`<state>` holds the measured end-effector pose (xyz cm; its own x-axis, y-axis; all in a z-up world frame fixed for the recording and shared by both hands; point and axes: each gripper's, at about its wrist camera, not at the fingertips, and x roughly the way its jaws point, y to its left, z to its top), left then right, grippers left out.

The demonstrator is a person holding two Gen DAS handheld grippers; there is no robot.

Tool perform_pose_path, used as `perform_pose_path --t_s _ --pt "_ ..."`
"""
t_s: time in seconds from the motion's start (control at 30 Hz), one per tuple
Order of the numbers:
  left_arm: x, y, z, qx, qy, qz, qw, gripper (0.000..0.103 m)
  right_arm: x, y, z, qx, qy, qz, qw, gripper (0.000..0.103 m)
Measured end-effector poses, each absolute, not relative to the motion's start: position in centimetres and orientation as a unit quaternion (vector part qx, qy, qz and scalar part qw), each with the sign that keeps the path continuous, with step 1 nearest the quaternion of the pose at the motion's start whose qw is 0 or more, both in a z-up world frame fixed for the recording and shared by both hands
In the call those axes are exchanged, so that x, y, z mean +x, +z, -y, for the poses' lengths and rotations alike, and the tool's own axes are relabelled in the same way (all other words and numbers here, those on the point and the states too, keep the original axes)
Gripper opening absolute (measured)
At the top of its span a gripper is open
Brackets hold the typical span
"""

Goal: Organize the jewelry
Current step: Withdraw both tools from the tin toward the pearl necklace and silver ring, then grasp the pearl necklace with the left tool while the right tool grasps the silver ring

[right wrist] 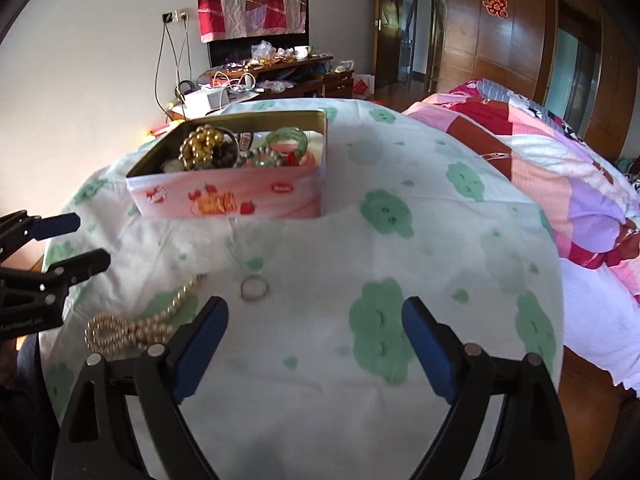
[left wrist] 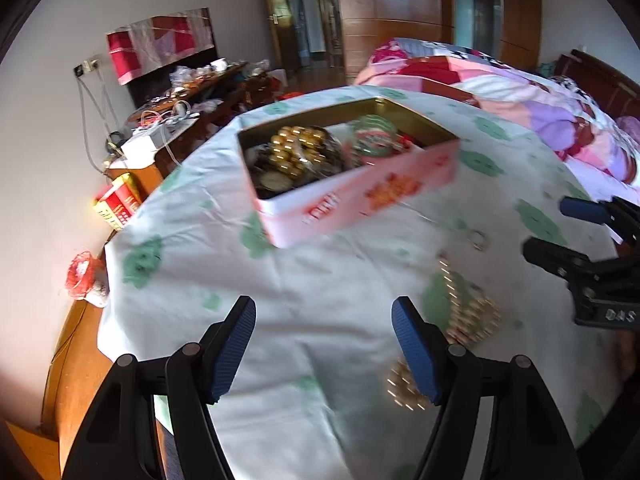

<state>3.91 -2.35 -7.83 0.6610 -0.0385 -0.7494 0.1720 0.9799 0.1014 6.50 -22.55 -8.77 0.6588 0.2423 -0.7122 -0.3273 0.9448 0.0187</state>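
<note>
Here, through the left wrist view: left tongs [left wrist: 324, 344] spread wide, blue pads bare, nothing between them, above the worktop [left wrist: 320, 300] draped in a white cloth with green flower prints. Ahead, an open pink rectangular tin [left wrist: 360, 188] with a gold inner wall, already heaped with gold beads, a green bangle and darker pieces. Off to the right of the left tongs, a loose strand of pale gold pearl beads [left wrist: 468, 312] on the cloth, partly behind the right-hand pad; further on, between strand and tin, a small silver ring [left wrist: 479, 239]. At the right edge, the right tongs [left wrist: 560, 232], likewise agape and empty.

Next, through the right wrist view: right tongs [right wrist: 316, 340] wide apart over bare cloth, gripping nothing. Silver ring [right wrist: 254, 288] just beyond the left-hand pad, flat on the cloth; pearl strand [right wrist: 132, 326] bunched to the left of it, near the left tongs [right wrist: 86, 240] entering from the left edge, also open. Pink tin [right wrist: 228, 196] well beyond both, upright and lidless.

Step in hand, by the look of it: approach to the loose pieces, no pick-up begun. Next move probably: tips lowered around either ring or strand, closed gently, then a carry to the tin. For the ring, flat and thin: pad edges right at cloth level, with some risk of pinching fabric instead. For the strand: a grip on the bunched part, lest the tail drag.
</note>
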Motion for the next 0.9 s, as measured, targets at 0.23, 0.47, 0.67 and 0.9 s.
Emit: perform_pose_path --t_s 0.23,0.47,0.67,0.9 --pt "2.4 -7.9 3.5 0.089 -0.077 -0.403 0.908 0.071 5.0 -9.3 23.4 -0.050 0.137 -0.388 0.910 0.091" --pt "1.7 -8.3 4.9 0.102 -0.117 -0.406 0.900 0.071 4.7 -9.7 23.2 -0.057 0.130 -0.396 0.907 0.091" --pt "2.8 -10.0 5.7 0.113 -0.125 -0.440 0.882 0.071 4.7 -10.3 22.8 -0.064 0.129 -0.399 0.905 0.091" --pt "4.7 -10.5 4.1 0.071 -0.108 -0.440 0.888 0.071 4.7 -10.3 22.7 -0.063 0.132 -0.401 0.904 0.091"
